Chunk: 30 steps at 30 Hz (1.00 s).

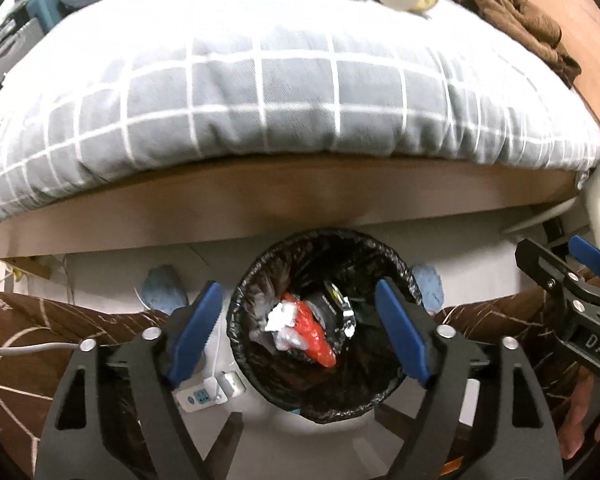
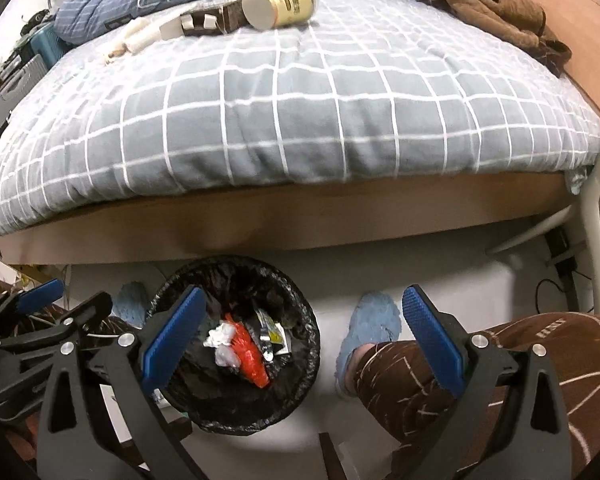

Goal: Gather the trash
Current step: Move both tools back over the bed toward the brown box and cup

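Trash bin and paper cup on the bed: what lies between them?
In the right wrist view, the wooden bed frame and the grey checked duvet lie between the trash bin and the paper cup.

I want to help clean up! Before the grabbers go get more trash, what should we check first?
1. Left gripper empty with jaws apart: ok, nothing sits between its pads.
2. Right gripper empty with jaws apart: ok.
3. Red wrapper fully inside the bin: ok, it lies on the other trash.
4. Bin upright with room left: ok, the liner walls rise above the pile.
5. More trash to fetch: ok, a paper cup lies tipped over on the bed.
6. Other bits beside the cup being trash: cannot tell, too blurred.
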Each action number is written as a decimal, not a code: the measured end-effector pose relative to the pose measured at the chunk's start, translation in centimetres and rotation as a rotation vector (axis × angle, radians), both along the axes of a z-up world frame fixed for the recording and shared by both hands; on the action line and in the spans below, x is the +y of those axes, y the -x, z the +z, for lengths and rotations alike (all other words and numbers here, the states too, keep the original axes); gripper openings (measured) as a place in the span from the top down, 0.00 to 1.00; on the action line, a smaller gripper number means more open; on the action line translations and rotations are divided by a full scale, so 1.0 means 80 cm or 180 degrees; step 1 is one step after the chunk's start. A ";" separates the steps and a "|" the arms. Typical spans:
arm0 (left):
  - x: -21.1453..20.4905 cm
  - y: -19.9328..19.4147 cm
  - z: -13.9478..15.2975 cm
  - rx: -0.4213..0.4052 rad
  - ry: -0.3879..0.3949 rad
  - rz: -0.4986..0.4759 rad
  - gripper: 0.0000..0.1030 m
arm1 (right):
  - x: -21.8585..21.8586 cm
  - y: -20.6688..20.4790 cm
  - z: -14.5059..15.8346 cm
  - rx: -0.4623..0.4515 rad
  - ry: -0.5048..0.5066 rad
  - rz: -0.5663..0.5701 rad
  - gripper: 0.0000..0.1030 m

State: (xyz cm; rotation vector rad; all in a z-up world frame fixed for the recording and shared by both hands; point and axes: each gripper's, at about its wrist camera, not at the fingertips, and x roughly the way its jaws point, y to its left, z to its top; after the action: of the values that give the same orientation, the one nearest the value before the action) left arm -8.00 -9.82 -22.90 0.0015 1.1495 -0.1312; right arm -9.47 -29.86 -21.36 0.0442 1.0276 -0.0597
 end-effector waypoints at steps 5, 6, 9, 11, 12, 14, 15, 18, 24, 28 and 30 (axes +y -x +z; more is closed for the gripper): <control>0.007 0.001 0.033 -0.0234 -0.0082 0.0043 0.08 | 0.007 -0.005 0.021 -0.0124 0.0000 0.0052 0.08; 0.008 0.001 0.039 -0.0280 -0.0110 0.0043 0.07 | 0.009 -0.005 0.024 -0.0146 0.0006 0.0062 0.08; 0.012 -0.001 0.053 -0.0371 -0.0164 0.0051 0.06 | 0.013 -0.009 0.037 -0.0222 0.0010 0.0091 0.08; 0.015 -0.003 0.060 -0.0388 -0.0160 0.0055 0.06 | 0.014 -0.010 0.044 -0.0260 0.0013 0.0096 0.08; 0.018 -0.003 0.064 -0.0399 -0.0160 0.0065 0.06 | 0.014 -0.010 0.047 -0.0279 0.0012 0.0099 0.08; 0.022 -0.005 0.074 -0.0435 -0.0150 0.0092 0.06 | 0.014 -0.011 0.057 -0.0327 0.0021 0.0112 0.08; 0.023 -0.006 0.078 -0.0449 -0.0148 0.0104 0.06 | 0.013 -0.012 0.063 -0.0353 0.0030 0.0114 0.08; 0.027 -0.011 0.091 -0.0503 -0.0149 0.0130 0.06 | 0.011 -0.015 0.077 -0.0419 0.0028 0.0113 0.08; 0.035 -0.028 0.129 -0.0651 -0.0144 0.0186 0.06 | 0.005 -0.029 0.111 -0.0579 0.0040 0.0108 0.08; 0.042 -0.046 0.152 -0.0729 -0.0148 0.0233 0.06 | 0.001 -0.044 0.128 -0.0646 0.0035 0.0100 0.08; 0.045 -0.055 0.160 -0.0762 -0.0160 0.0248 0.06 | 0.001 -0.051 0.135 -0.0667 0.0036 0.0101 0.08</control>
State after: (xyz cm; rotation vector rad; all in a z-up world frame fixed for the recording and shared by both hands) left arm -3.62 -6.25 -10.10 0.0166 0.9120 -0.0318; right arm -5.35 -29.75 -10.59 0.0232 0.8184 -0.0314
